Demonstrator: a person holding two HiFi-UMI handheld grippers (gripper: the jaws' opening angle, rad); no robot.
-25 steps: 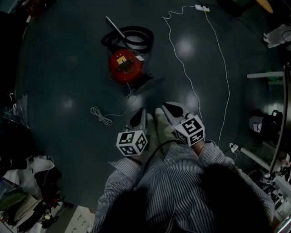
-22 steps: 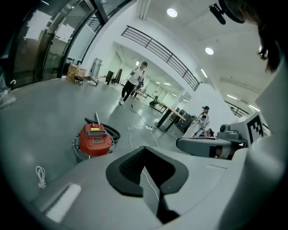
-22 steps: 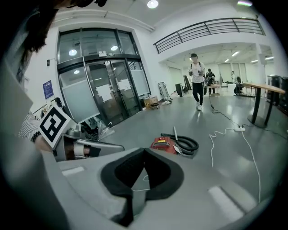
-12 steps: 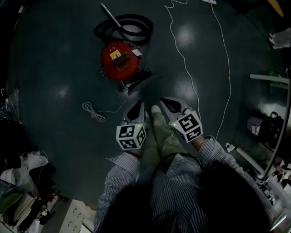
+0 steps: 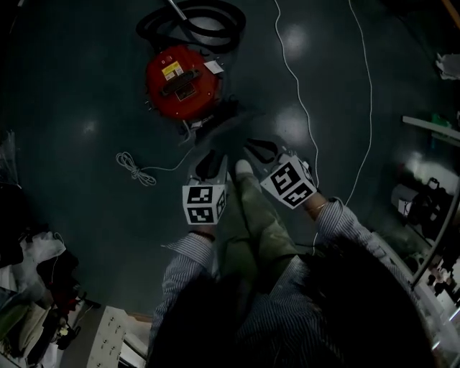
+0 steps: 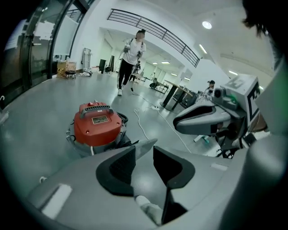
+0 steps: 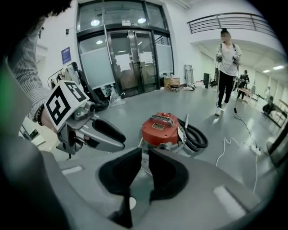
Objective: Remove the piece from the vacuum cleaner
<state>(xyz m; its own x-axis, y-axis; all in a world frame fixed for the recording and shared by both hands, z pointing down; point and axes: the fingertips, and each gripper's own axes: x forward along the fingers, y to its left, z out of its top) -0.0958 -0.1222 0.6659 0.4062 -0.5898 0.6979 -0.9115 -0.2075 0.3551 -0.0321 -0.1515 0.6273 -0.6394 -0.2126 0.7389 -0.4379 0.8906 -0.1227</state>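
- The dark floor (image 5: 79, 144) takes up most of the head view. The person stands on it with both grippers held out in front.
- The red vacuum cleaner (image 5: 181, 80) sits on the floor ahead of the person, well apart from both grippers. Nothing has been taken off it yet.
- Its black hose (image 5: 192, 20) lies coiled against the far side of the body. This is probably the piece to remove, though I cannot tell where it joins on.
- The left gripper (image 6: 145, 155) is opening, with only bare floor between its jaws.
- The right gripper (image 7: 145, 161) is also opening, by a narrower gap, and holds nothing.
- A thin white cord (image 5: 135, 167) lies looped on the floor to the left.
- The step in hand looks like the approach. The next move calls for getting closer, reaching down, and closing one gripper on the piece while the other steadies the body.
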